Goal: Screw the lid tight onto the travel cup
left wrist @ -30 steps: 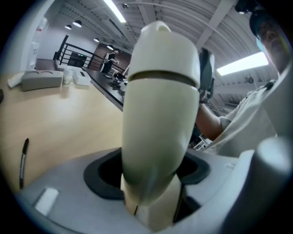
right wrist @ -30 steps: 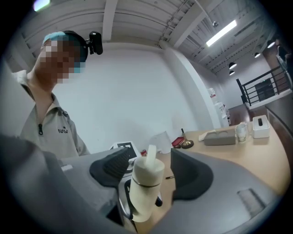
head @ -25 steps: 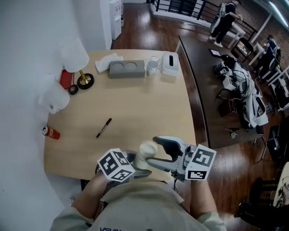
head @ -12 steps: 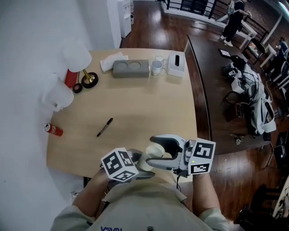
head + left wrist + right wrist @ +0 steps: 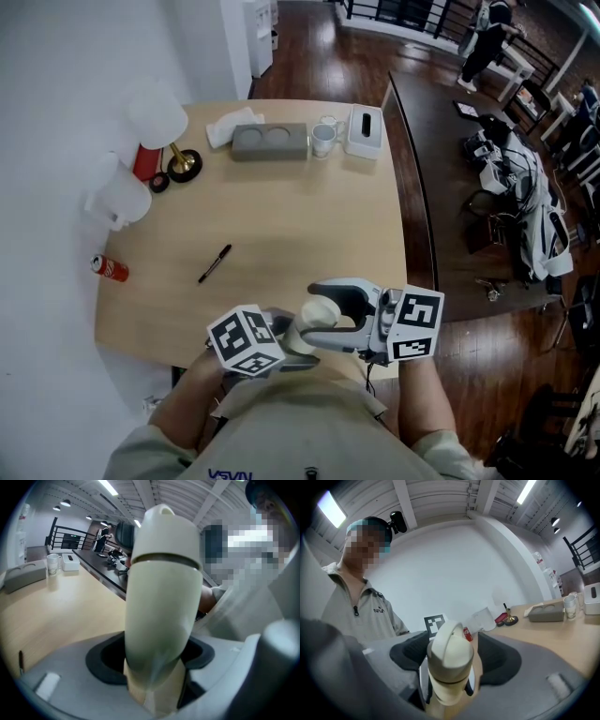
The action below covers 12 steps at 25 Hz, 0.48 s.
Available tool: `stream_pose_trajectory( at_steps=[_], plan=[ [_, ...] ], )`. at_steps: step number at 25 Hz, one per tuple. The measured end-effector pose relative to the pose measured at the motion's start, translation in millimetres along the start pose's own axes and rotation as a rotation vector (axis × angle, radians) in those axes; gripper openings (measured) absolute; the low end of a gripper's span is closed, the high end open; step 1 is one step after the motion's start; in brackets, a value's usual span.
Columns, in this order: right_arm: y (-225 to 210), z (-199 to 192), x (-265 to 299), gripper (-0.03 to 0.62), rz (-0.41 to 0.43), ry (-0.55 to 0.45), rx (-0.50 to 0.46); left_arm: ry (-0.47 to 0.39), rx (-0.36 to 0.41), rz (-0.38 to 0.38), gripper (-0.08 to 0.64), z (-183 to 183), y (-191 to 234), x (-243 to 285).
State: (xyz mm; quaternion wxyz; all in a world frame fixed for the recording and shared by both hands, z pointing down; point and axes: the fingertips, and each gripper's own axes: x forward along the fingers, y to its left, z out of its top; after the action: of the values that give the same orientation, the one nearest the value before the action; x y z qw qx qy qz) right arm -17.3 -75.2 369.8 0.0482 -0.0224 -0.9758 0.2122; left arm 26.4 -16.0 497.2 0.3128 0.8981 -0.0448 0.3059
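text: none legible | shirt chest print (image 5: 378, 611): blurred | red can (image 5: 110, 269) label: too small

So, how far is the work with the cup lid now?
Done: the lid sits on the travel cup, only a thin seam showing. In hand: the left gripper clamps the cup, the right gripper is shut round the lid. Remaining: the final tightening; tightness cannot be seen.

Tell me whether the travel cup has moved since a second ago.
No, not noticeably: the travel cup stays over the table's near edge, still down-right of the pen.
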Motion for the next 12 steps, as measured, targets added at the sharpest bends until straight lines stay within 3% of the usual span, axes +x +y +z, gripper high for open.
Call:
stream_pose_trajectory(
  at_steps=[7, 12],
  plan=[
    [-2.1, -7.0, 6.2, 0.303, -0.026, 0.036, -0.003, -0.020, 0.004, 0.002, 0.331, 3.5, 4.9, -5.7],
    [-17.4, -4.8, 4.9, 0.296, -0.128, 0.000, 0.025, -0.074, -0.012, 0.059, 0.330, 7.1, 20.3, -12.6]
  ],
)
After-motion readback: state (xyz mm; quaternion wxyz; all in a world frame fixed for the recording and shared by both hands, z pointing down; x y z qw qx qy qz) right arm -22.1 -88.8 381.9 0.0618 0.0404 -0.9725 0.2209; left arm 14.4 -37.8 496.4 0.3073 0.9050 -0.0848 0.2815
